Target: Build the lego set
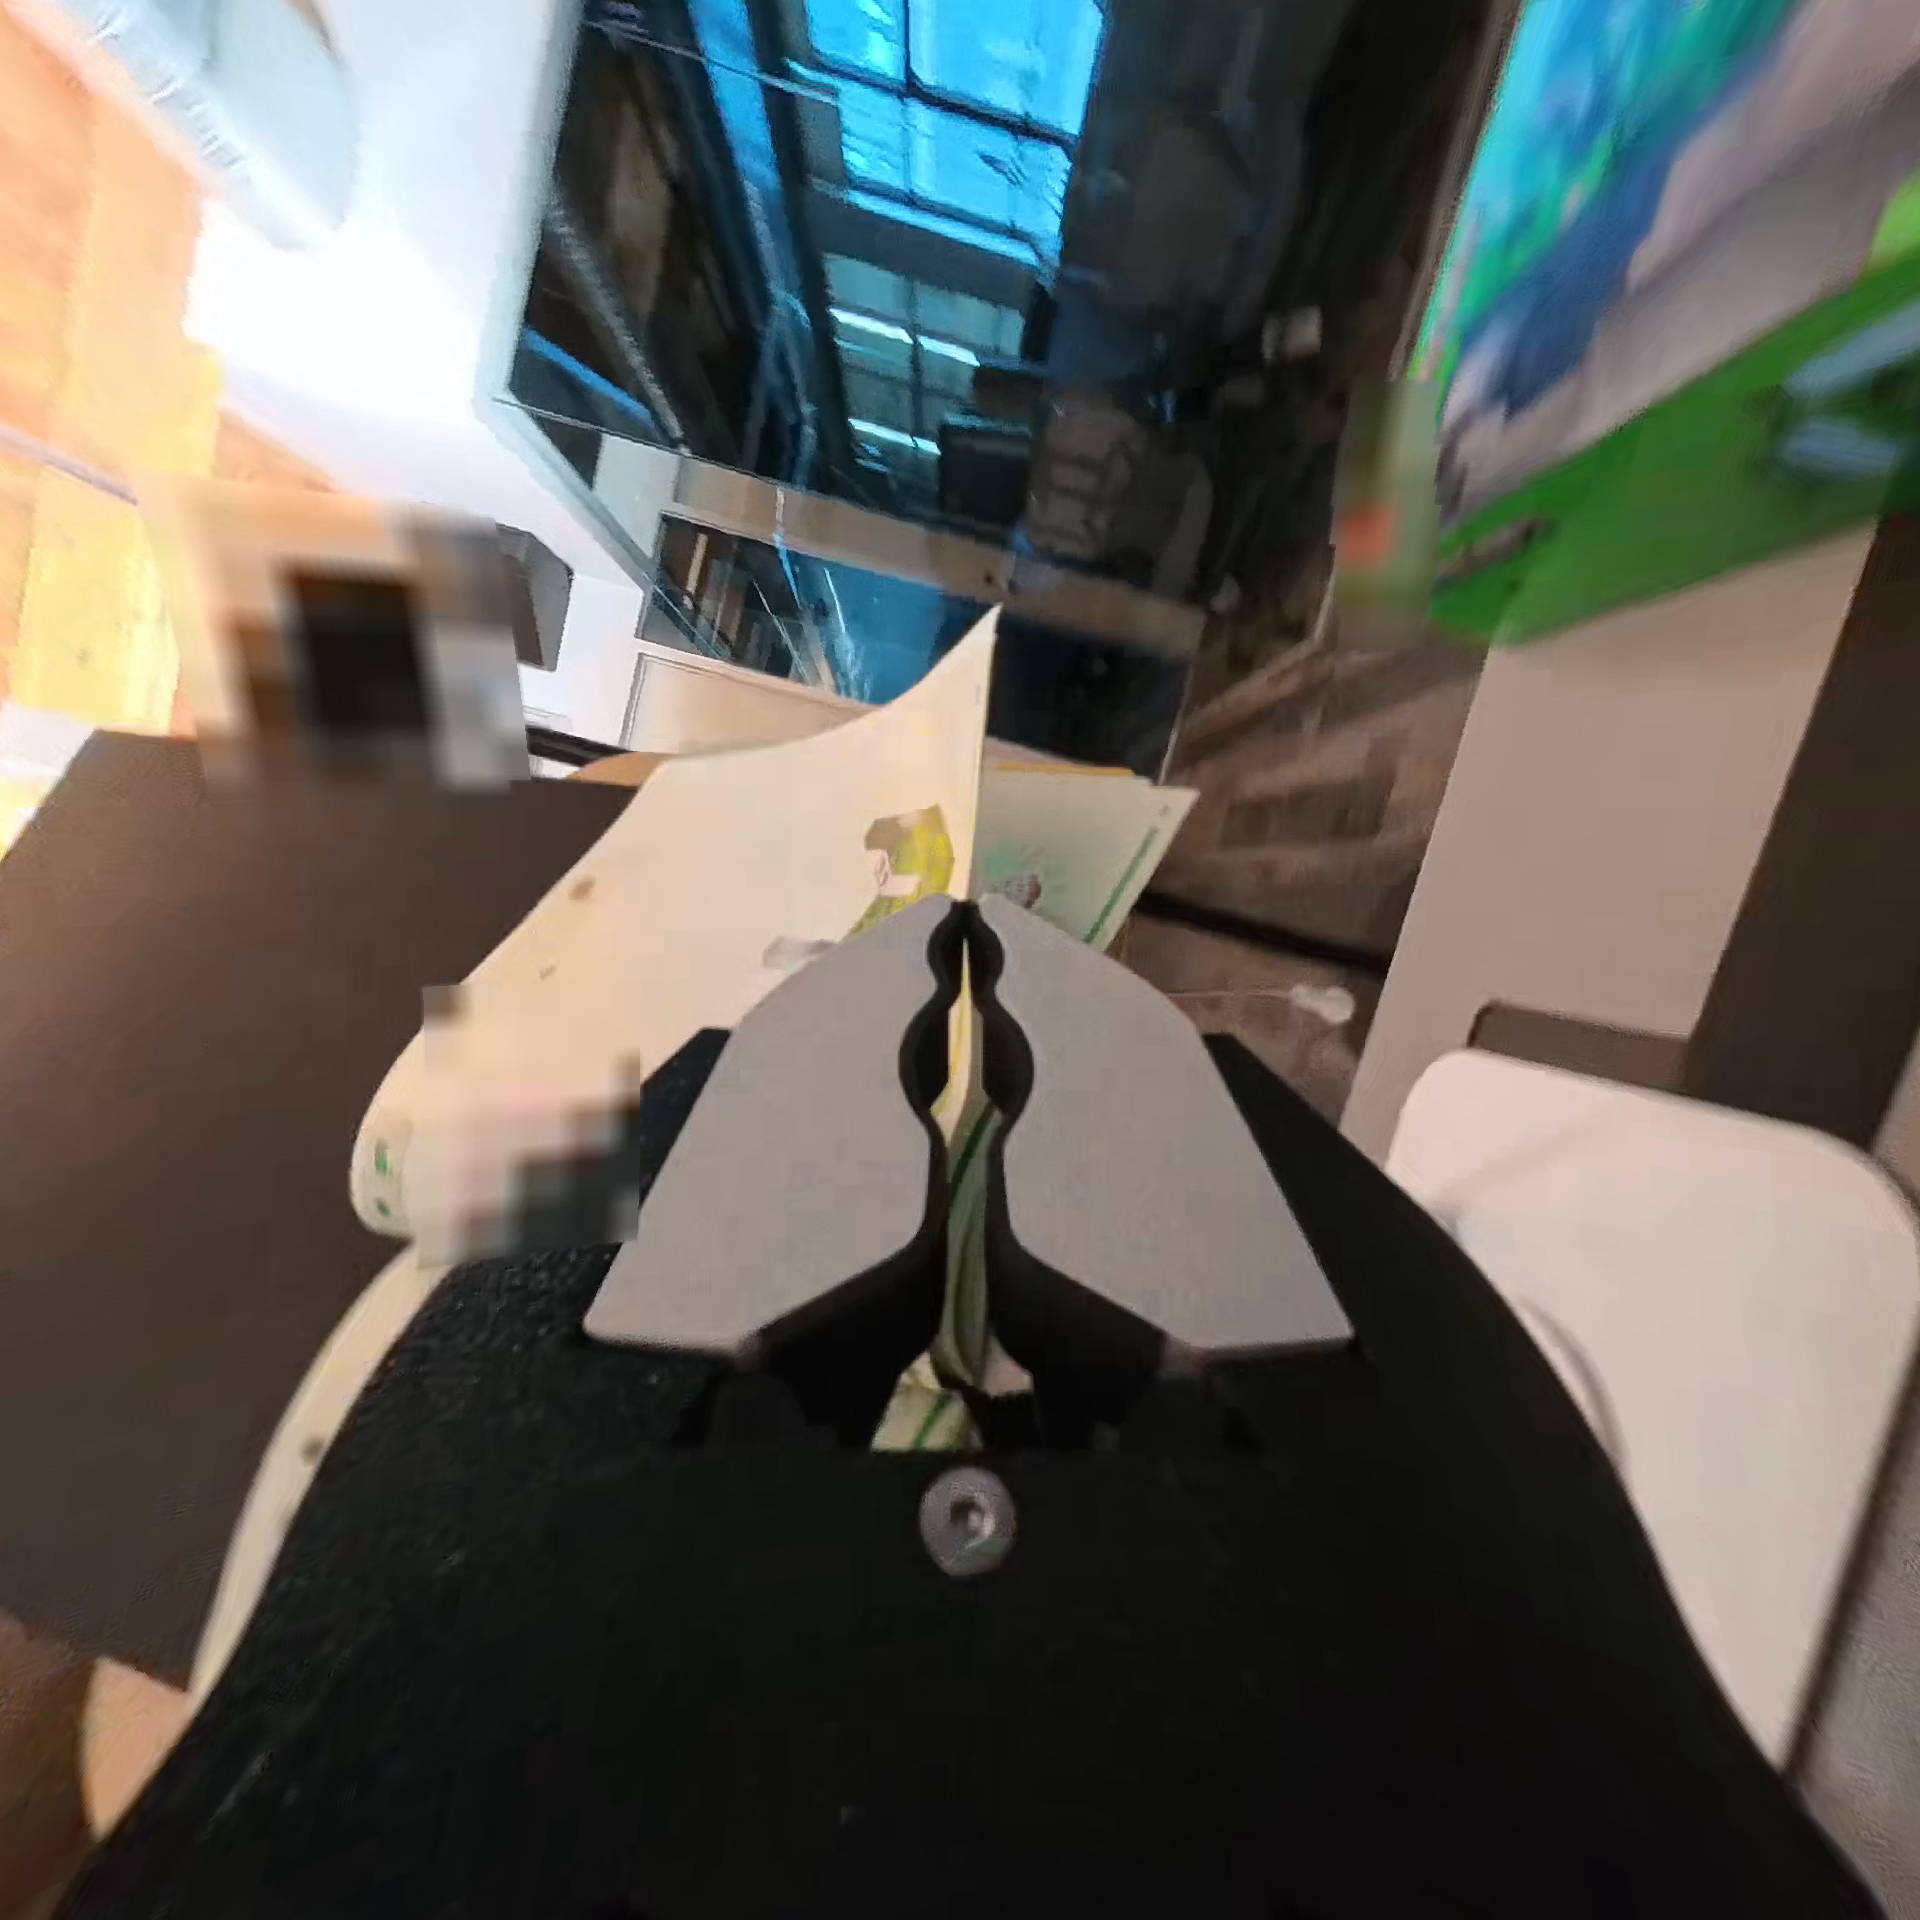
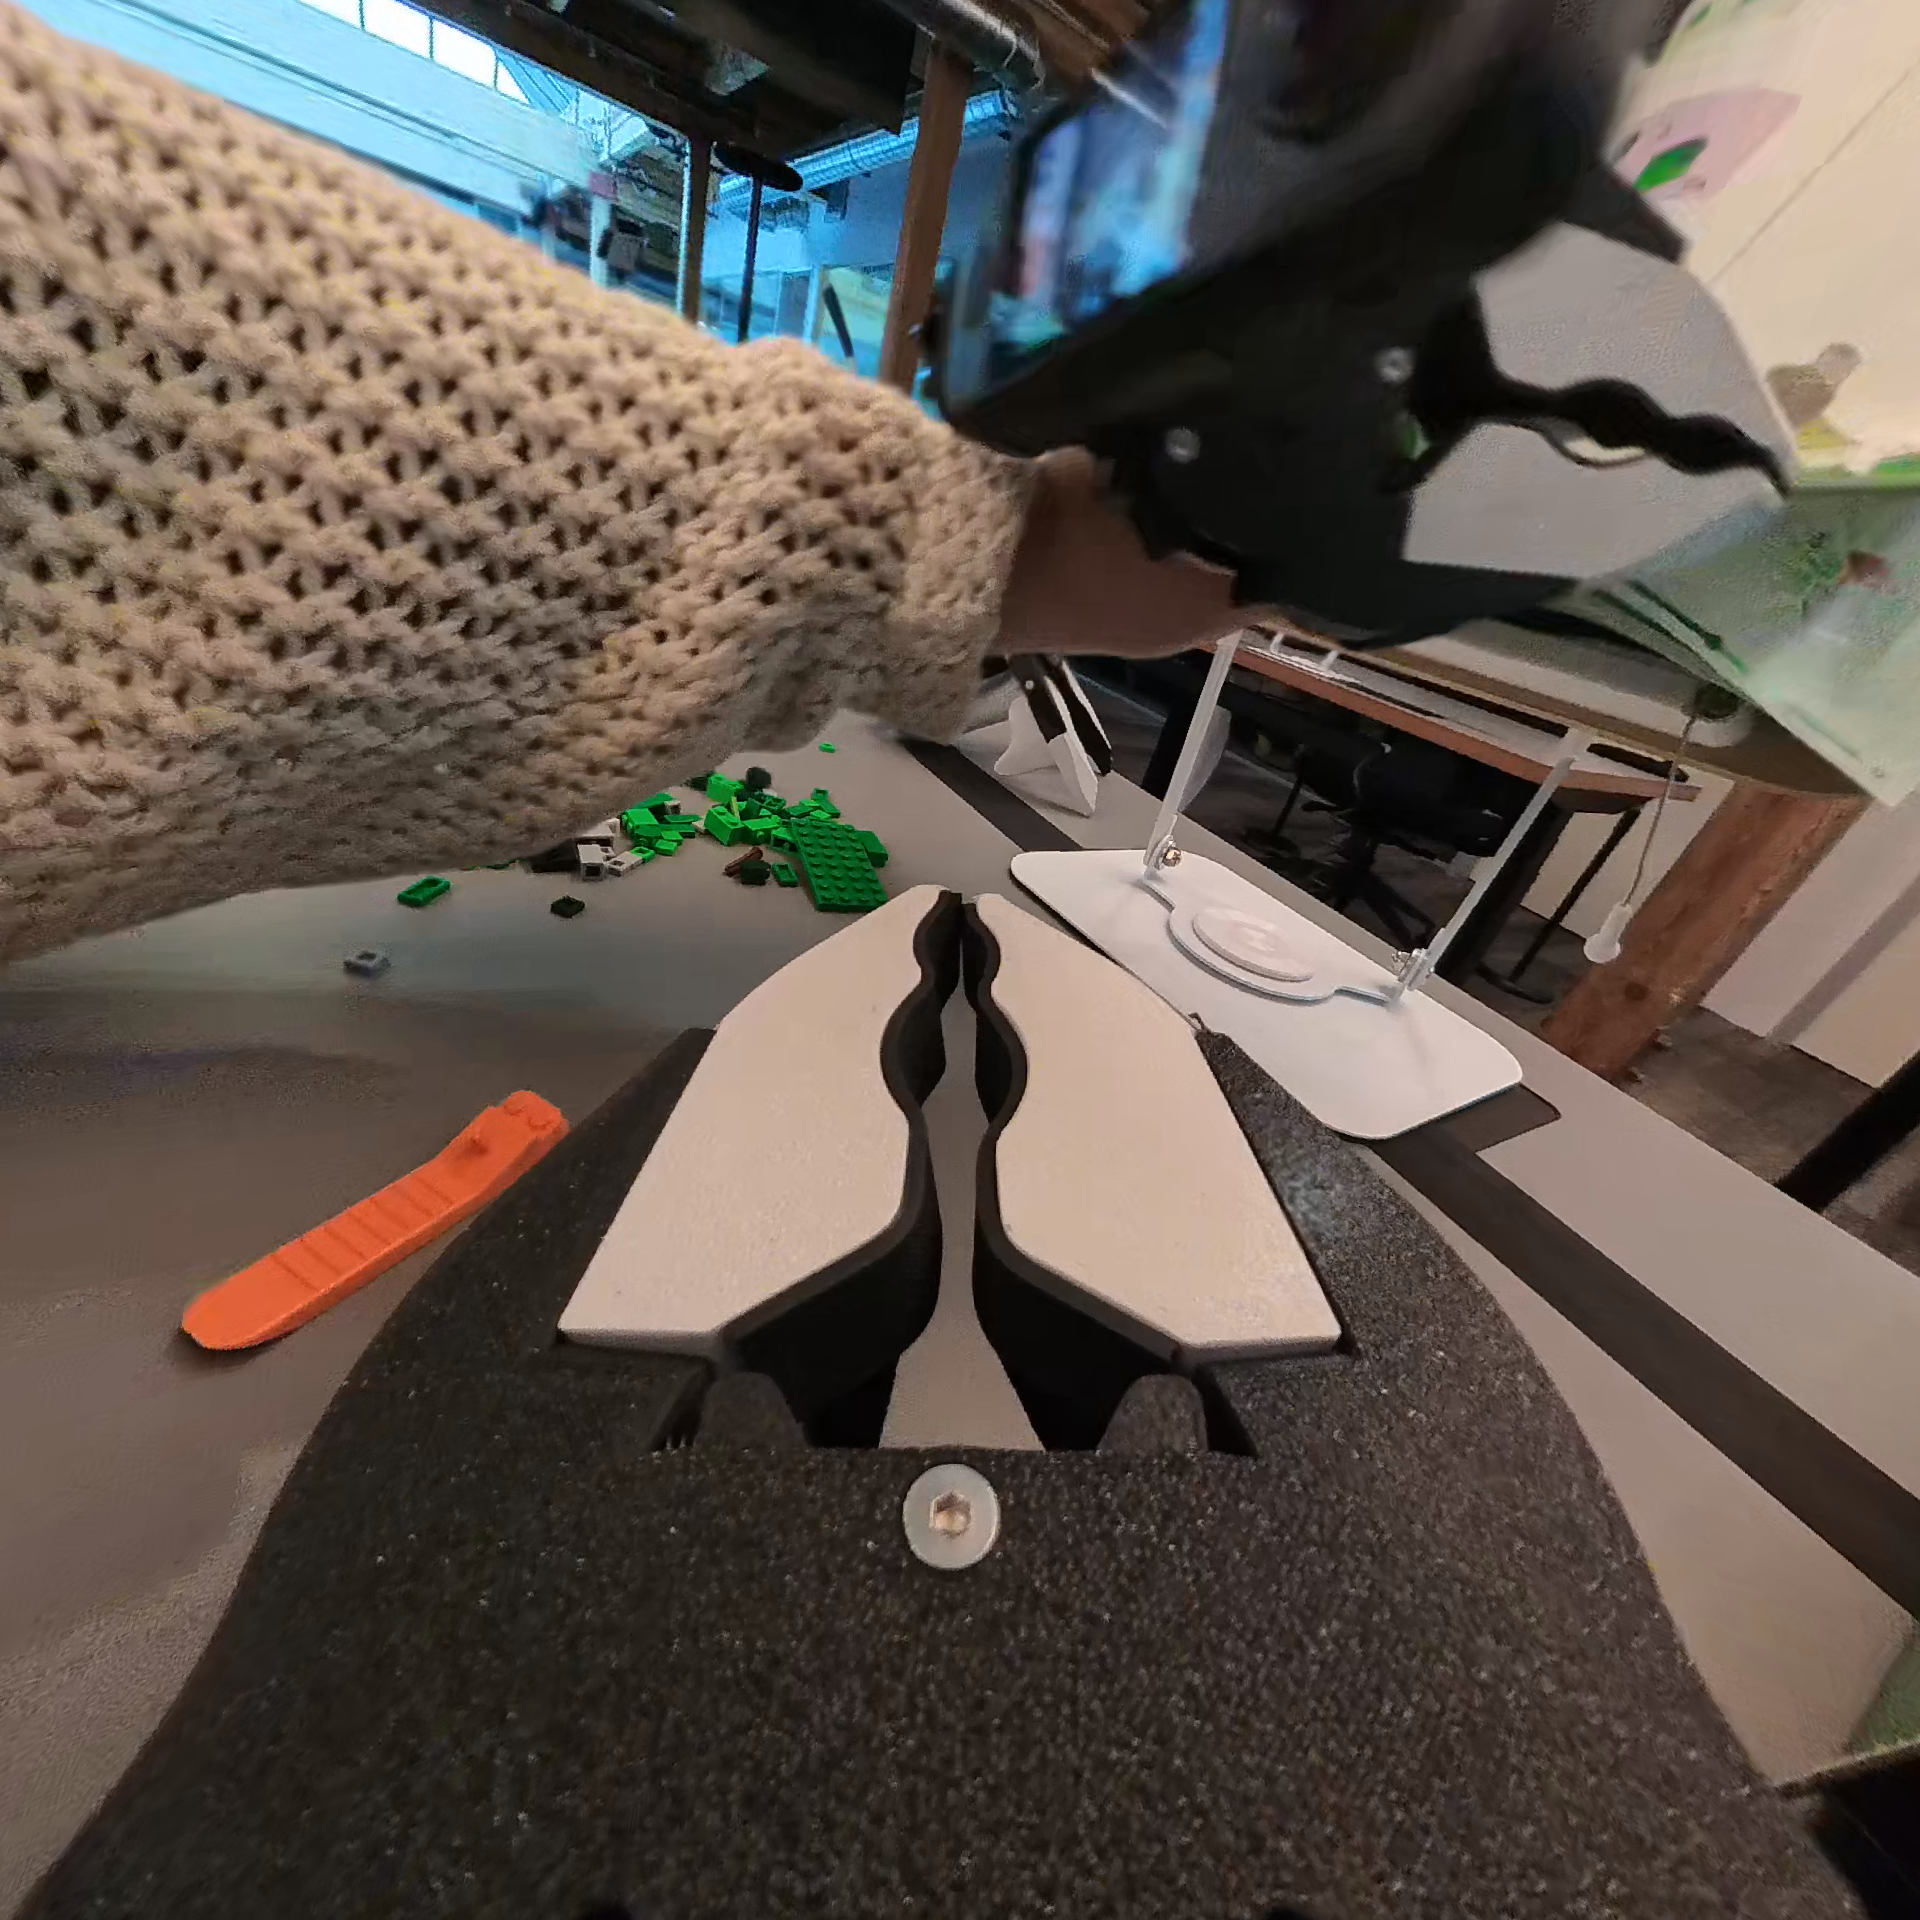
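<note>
My left gripper [image 1: 966,920] is shut on a page of the cream instruction booklet [image 1: 748,883]. The page runs up between the two pads and curls to the left; further pages [image 1: 1081,852] lie behind to the right. The left gripper also shows in the right wrist view [image 2: 1621,436], raised at the upper right with the booklet [image 2: 1787,582] at its fingers. My right gripper [image 2: 961,914] is shut with nothing between its pads, low over the grey table [image 2: 260,1091]. A pile of green bricks with a green plate [image 2: 836,857] lies ahead of it.
An orange brick separator [image 2: 364,1236] lies on the table to the left. A white stand base [image 2: 1268,966] with clear struts sits to the right. A knitted sleeve [image 2: 416,499] crosses above the bricks. Small loose pieces [image 2: 366,961] lie apart from the pile. Across from one pair of fingers to the other is roughly 20 cm. To the orange brick separator [image 2: 364,1236]: right tips about 12 cm, left tips about 35 cm.
</note>
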Available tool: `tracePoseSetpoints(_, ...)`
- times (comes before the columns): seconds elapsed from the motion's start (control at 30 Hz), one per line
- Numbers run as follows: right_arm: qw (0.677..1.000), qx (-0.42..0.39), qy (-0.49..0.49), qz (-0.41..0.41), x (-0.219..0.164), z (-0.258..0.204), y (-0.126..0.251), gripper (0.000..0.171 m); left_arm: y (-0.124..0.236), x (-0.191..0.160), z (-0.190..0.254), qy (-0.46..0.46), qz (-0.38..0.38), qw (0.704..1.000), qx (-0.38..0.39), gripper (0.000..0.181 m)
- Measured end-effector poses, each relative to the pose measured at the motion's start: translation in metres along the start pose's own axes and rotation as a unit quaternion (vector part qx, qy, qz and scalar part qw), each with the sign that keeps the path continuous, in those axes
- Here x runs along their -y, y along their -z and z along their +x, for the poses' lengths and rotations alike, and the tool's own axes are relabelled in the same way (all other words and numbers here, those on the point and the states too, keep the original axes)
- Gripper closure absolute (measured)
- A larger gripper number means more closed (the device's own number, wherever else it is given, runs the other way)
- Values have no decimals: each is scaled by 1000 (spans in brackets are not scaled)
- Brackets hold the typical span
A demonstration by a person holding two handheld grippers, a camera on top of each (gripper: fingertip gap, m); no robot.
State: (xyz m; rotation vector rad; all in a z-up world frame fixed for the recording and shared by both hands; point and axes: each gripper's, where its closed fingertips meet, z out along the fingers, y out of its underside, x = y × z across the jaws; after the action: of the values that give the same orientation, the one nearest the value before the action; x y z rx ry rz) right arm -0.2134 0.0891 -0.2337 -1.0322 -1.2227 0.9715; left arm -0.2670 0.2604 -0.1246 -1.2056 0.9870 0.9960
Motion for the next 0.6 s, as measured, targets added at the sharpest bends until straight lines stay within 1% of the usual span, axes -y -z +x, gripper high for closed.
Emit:
tracePoseSetpoints(0.07,1000,-3,-2,2,0,1,0,171,15,1,-10,56,24,998,34,181)
tracePoseSetpoints(0.17,1000,-21,-17,9,2,9,2,169,32,0,-21,123,53,989,62,181)
tracePoseSetpoints(0.27,995,-50,-68,54,24,34,-2,163,43,-2,-27,160,73,982,72,181)
tracePoseSetpoints(0.3,993,-50,-85,70,36,43,-5,157,47,-2,-29,172,81,979,77,181)
tracePoseSetpoints(0.37,986,-34,-135,92,61,61,-15,136,53,-4,-31,196,92,973,86,181)
tracePoseSetpoints(0.4,980,-25,-168,100,73,72,-20,124,56,-5,-32,203,97,970,92,181)
tracePoseSetpoints(0.43,972,-15,-204,114,87,82,-25,119,59,-6,-32,205,100,969,99,181)
tracePoseSetpoints(0.53,931,0,-329,159,121,115,-35,112,65,-9,-33,203,107,966,116,181)
tracePoseSetpoints(0.57,919,16,-355,169,131,121,-39,109,67,-9,-33,198,111,966,120,181)
tracePoseSetpoints(0.6,910,11,-378,169,136,128,-43,109,68,-9,-34,191,113,967,124,181)
